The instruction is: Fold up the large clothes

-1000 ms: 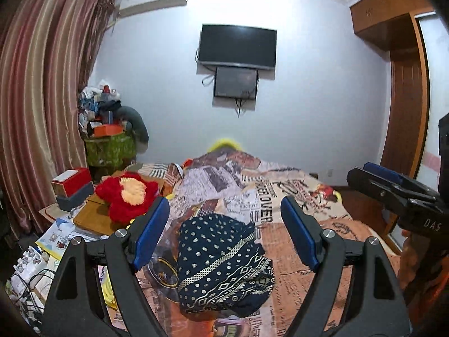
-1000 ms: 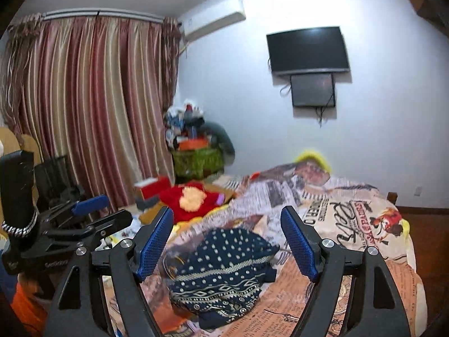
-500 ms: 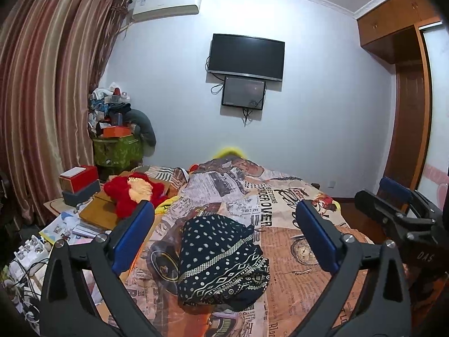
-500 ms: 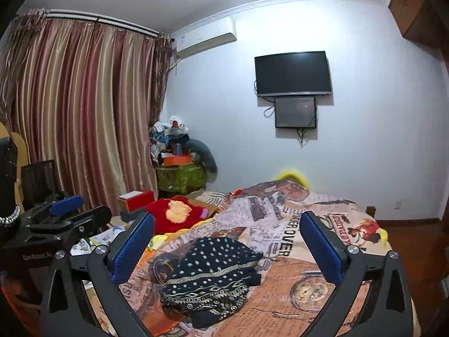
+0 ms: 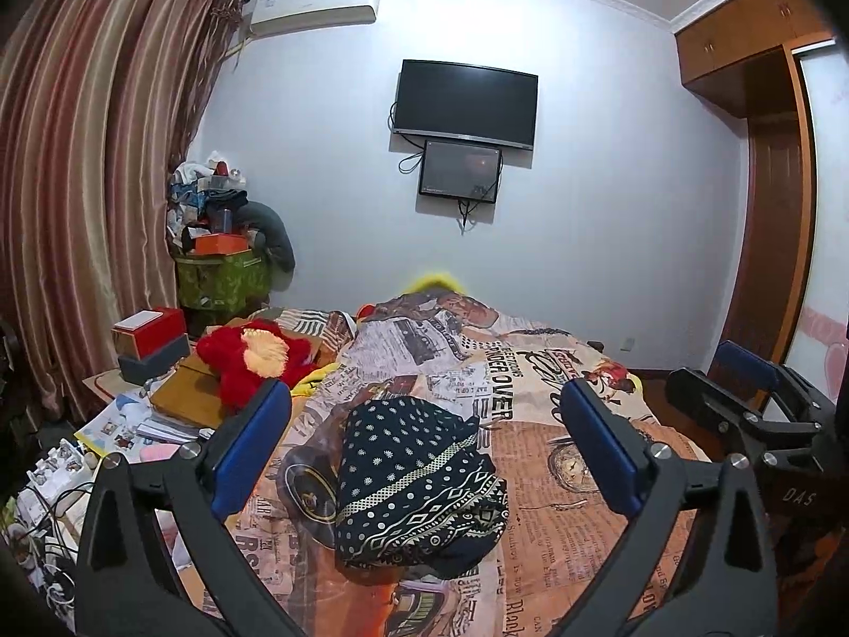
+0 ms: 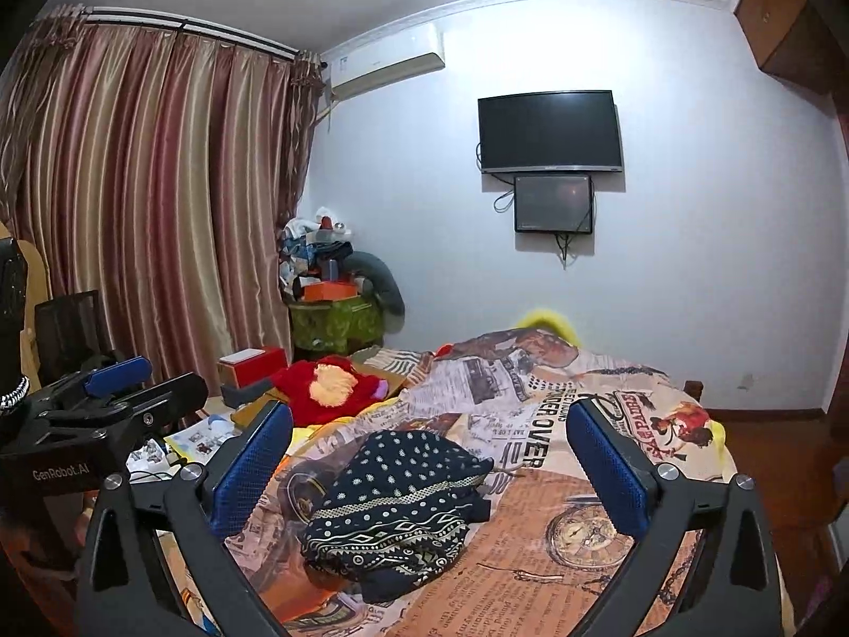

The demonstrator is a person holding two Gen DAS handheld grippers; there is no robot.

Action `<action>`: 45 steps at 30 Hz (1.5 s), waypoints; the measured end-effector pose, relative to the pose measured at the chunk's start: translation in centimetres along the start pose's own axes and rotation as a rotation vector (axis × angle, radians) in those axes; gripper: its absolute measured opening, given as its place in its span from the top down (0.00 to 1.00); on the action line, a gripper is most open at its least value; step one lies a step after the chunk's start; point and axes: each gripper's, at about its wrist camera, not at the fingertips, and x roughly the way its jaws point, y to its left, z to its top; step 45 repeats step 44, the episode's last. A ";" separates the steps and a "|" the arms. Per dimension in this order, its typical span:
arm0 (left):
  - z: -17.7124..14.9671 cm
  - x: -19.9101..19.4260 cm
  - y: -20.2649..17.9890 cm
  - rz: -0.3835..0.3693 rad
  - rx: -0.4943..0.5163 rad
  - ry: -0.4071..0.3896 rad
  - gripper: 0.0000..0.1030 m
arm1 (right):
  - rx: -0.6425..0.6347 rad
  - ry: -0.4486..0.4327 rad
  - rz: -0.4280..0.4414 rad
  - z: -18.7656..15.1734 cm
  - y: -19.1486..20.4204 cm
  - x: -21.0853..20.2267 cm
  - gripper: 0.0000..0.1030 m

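A dark navy garment with white dots and patterned bands (image 5: pixel 414 483) lies in a folded heap on the bed's newspaper-print cover (image 5: pixel 557 509); it also shows in the right wrist view (image 6: pixel 392 504). My left gripper (image 5: pixel 424 451) is open and empty, held above and short of the garment. My right gripper (image 6: pixel 430 472) is open and empty, also held back from it. Each gripper shows in the other's view, the right gripper (image 5: pixel 743 403) at the right edge and the left gripper (image 6: pixel 111 398) at the left edge.
A red plush toy (image 5: pixel 254 355) and a red box (image 5: pixel 148 332) sit on cluttered surfaces left of the bed. A green bin piled with things (image 5: pixel 223 265) stands by the curtain (image 5: pixel 95 186). A TV (image 5: pixel 467 103) hangs on the far wall; a wooden wardrobe (image 5: pixel 769 212) stands right.
Both grippers have opened wider and pulled back and up from the garment. The garment has not moved.
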 end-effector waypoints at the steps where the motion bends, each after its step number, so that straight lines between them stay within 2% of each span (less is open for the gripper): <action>1: 0.0 -0.1 0.0 -0.001 -0.002 -0.001 0.01 | 0.002 0.000 0.001 0.0 0.0 0.0 0.00; 11: 0.1 -0.1 -0.1 0.001 -0.002 0.000 0.01 | 0.023 0.003 0.001 0.1 -0.2 0.0 0.00; 27: 0.4 0.0 -0.5 -0.058 0.024 0.003 0.01 | 0.032 0.001 -0.005 0.3 -0.5 -0.1 0.00; 45: 0.2 0.3 -0.6 -0.061 0.034 0.006 0.01 | 0.072 0.006 -0.023 0.4 -0.1 -0.1 0.00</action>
